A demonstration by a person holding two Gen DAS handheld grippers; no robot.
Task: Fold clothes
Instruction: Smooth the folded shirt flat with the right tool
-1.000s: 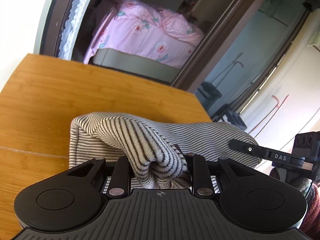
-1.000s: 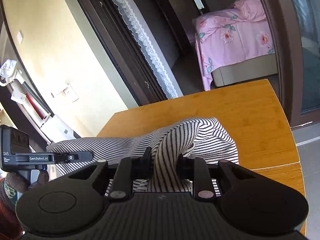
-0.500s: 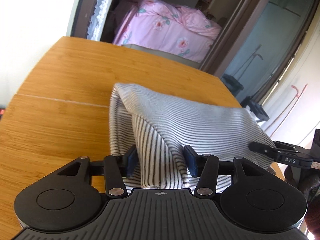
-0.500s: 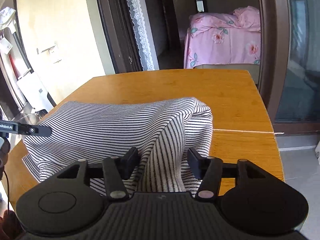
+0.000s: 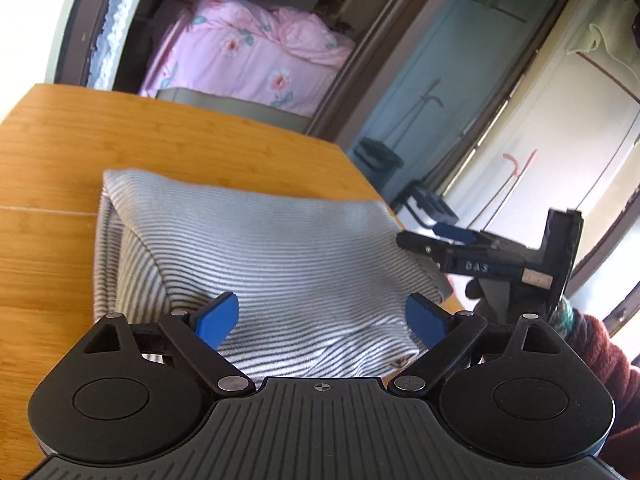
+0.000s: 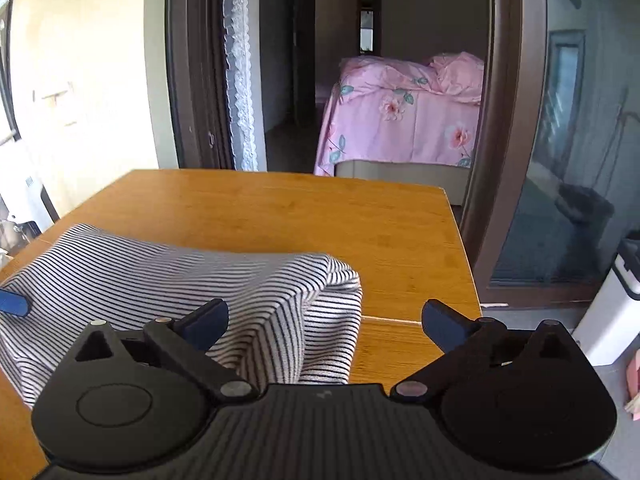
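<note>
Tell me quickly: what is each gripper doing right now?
Left gripper: jaws opening, holding nothing; striped garment lies between them, released.
Right gripper: jaws opening, holding nothing; same garment below, released.

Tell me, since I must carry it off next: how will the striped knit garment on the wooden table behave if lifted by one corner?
The black-and-white striped knit garment would probably droop: it sags in soft rounded folds. It looks light, being thin cloth. The knit likely grips rather than slips.

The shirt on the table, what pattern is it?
The shirt has thin dark and white stripes, clearest in the right wrist view.
</note>
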